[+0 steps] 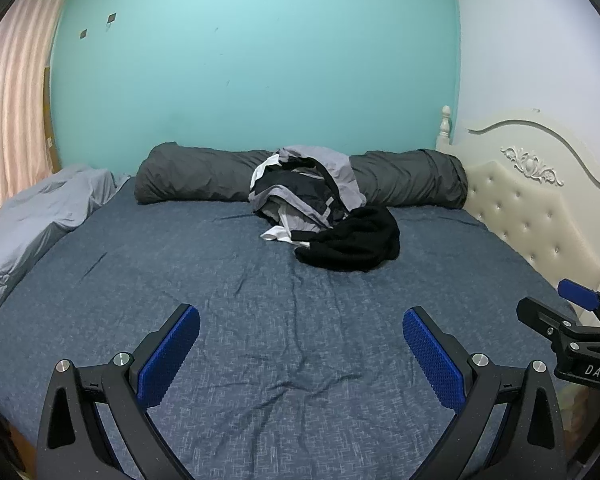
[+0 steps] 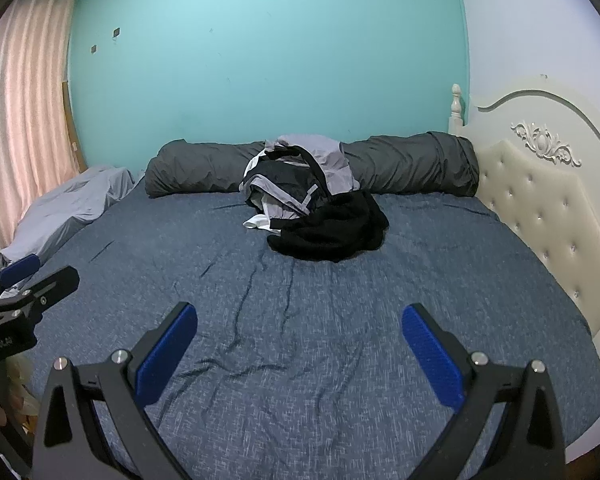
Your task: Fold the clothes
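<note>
Both tongs, left (image 1: 301, 354) and right (image 2: 299, 354), spread wide and empty above the bed (image 1: 260, 320); clothes pile (image 1: 324, 208) sits far off by the grey bolster (image 1: 196, 178), so reach in, pinch only the black top garment (image 1: 356, 240), drag it onto flat sheet.

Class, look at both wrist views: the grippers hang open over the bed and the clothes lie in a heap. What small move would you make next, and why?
Probably reach the right gripper forward to the black garment. It lies at the near edge of the clothes pile, against the dark bolster, and both grippers, the left gripper too, are open and empty above bare blue sheet.
</note>
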The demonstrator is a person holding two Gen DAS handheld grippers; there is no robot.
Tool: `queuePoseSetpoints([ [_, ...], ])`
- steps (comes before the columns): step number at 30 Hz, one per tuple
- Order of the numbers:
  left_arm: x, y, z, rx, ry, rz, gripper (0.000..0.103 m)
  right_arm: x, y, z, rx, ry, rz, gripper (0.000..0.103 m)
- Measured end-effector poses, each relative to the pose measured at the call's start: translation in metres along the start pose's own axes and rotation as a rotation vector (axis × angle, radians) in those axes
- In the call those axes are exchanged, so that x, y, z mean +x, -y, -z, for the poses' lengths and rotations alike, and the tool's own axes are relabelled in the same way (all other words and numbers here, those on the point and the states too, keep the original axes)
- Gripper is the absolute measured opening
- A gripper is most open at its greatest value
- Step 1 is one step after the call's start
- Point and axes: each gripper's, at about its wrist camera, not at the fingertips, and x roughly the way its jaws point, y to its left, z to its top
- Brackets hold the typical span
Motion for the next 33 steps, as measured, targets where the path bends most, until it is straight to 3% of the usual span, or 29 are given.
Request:
queuePoseSetpoints([
  [33, 0.004, 0.002, 0.007, -0.010, -0.011, 0.004, 0.103, 0.001, 0.000, 0.002, 0.011, -0.010, -0.009, 0.103],
])
